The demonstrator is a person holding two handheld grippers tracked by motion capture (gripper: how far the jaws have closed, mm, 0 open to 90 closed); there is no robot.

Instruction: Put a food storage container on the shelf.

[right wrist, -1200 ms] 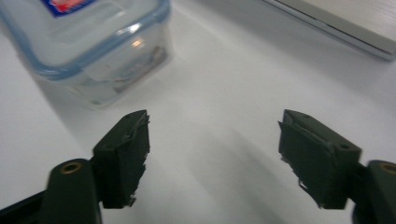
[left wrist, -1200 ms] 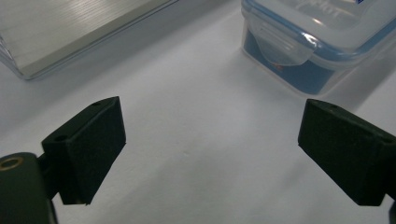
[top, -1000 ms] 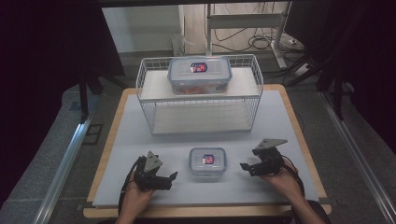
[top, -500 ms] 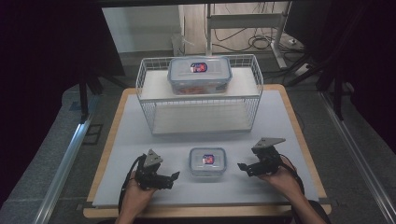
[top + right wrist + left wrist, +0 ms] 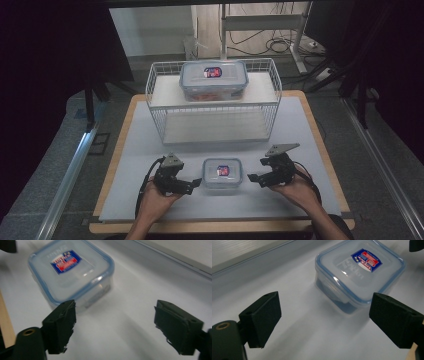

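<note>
Lower centre of the high view: small square clear plastic container with a blue-rimmed lid and a red-and-blue label [image 5: 221, 173], flat on the pale grey table mat [image 5: 310, 130], lid on.
Lower left of the high view: left gripper [image 5: 196, 184], black, held in a hand [image 5: 155, 200] entering from the bottom edge; tip just beside the container's left side, not touching.
Left gripper view: jaws standing wide apart, having just been closing slightly, nothing between the pads; container [image 5: 359, 270] in the upper right of the frame, ahead of the jaws and off toward the right one.
Lower right of the high view: right gripper [image 5: 252, 178], black, grey three-cornered plate on top, held in the other hand [image 5: 295, 190]; tip near the container's right side, small gap visible.
Right gripper view: jaws well apart, having just been closing somewhat, bare mat between them; container [image 5: 70, 272] in the upper left of the frame, partly behind the left jaw.
Upper centre of the high view: white wire basket rack [image 5: 272, 82], well apart from both grippers.
On the rack's top shelf: larger rectangular clear plastic container with a blue-rimmed lid [image 5: 213, 80].
Beneath the mat: light wooden tabletop [image 5: 122, 130], edge showing around it.
</note>
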